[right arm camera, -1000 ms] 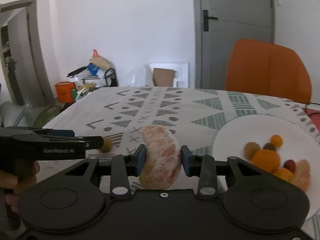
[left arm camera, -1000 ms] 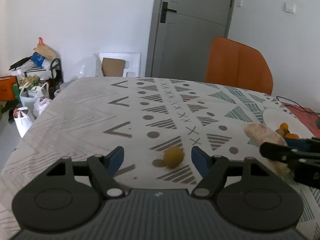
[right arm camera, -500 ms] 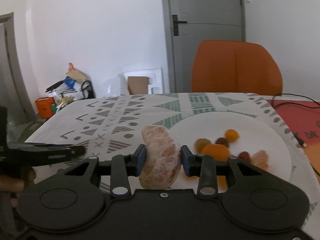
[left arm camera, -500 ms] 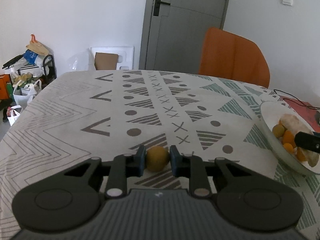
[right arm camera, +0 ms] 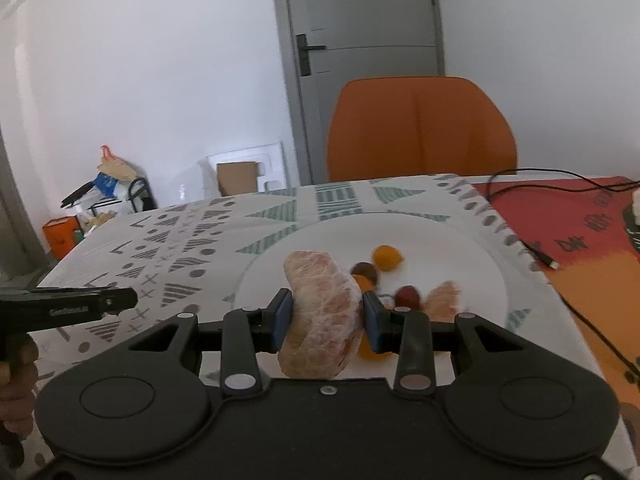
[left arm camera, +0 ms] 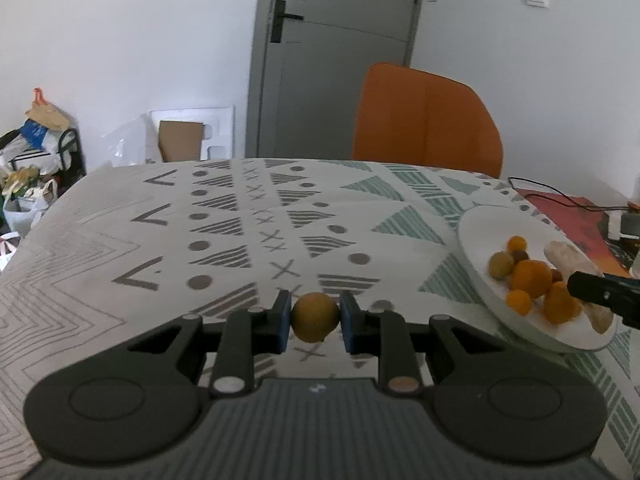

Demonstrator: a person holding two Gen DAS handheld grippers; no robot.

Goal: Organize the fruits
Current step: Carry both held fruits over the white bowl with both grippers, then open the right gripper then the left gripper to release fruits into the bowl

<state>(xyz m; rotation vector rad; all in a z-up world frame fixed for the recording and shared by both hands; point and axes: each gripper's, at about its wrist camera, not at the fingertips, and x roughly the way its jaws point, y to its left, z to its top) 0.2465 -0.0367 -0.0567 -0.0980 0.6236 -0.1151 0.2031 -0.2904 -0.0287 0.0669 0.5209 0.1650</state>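
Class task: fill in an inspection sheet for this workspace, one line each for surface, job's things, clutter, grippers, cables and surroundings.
Surface: patterned tablecloth; red mat at the right.
Job's things: white plate holding small orange and dark fruits plus a peeled segment; small round fruit; large peeled citrus piece.
Clutter: nothing seen on the cloth.
Grippers: left gripper shut on the small round fruit; right gripper shut on the citrus piece over the plate.
Cables: black cable across the mat.
Surroundings: orange chair, grey door, bags by the wall.
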